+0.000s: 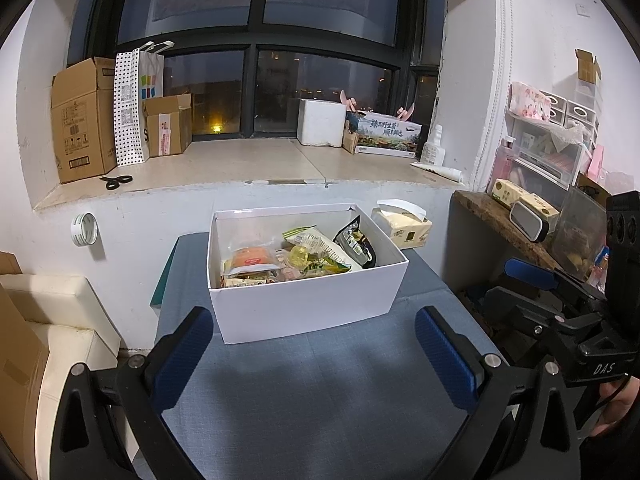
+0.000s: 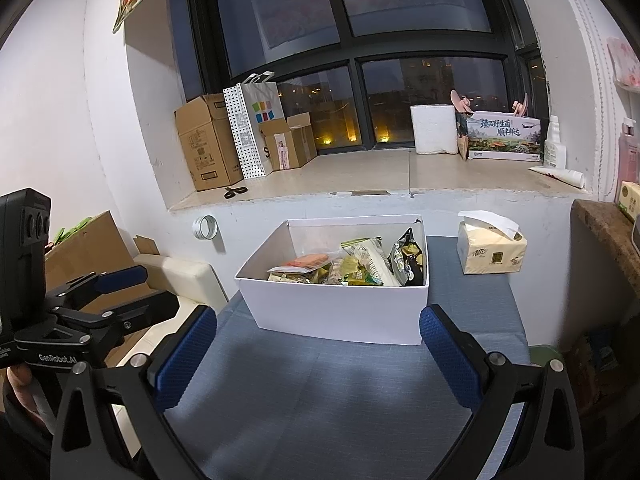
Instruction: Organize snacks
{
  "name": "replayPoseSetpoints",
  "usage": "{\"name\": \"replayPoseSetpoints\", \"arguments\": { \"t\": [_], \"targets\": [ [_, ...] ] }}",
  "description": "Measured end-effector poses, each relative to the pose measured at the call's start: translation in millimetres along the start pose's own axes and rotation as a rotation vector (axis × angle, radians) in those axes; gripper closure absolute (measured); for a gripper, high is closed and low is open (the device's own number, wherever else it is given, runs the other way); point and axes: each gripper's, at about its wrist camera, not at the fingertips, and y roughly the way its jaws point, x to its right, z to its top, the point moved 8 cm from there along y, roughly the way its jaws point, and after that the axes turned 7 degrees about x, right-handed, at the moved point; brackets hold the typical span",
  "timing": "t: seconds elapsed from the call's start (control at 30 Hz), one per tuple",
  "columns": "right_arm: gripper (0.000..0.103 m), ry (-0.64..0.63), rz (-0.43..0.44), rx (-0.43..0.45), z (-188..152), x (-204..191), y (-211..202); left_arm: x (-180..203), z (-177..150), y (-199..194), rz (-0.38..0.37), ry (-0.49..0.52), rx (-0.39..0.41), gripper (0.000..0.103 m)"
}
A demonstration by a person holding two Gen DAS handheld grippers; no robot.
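A white open box (image 1: 304, 304) (image 2: 340, 312) stands on a blue-grey tablecloth (image 1: 320, 392) (image 2: 320, 392). It holds several snack packets: an orange-labelled packet (image 1: 252, 258) (image 2: 308, 261), a pale green-and-white packet (image 1: 320, 242) (image 2: 370, 256) and a black packet (image 1: 356, 242) (image 2: 408, 260). My left gripper (image 1: 314, 344) is open and empty, just in front of the box. My right gripper (image 2: 318, 346) is open and empty, also just in front of the box. Each gripper shows at the edge of the other's view.
A tissue pack (image 1: 402, 226) (image 2: 492, 254) sits on the table right of the box. A window ledge (image 1: 248, 164) behind carries cardboard boxes, a paper bag, scissors (image 1: 116, 181) and a foam box. A cluttered shelf (image 1: 504, 216) stands at right, a cream seat (image 1: 60, 320) at left.
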Motion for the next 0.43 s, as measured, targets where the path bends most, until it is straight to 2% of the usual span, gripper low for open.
{"name": "replayPoseSetpoints", "arguments": {
  "t": [0.43],
  "targets": [
    [0.0,0.001,0.0,-0.003,-1.4,-1.1,0.6,-4.6,-1.5,-1.5,0.011,-0.001,0.003,0.0]
  ]
}}
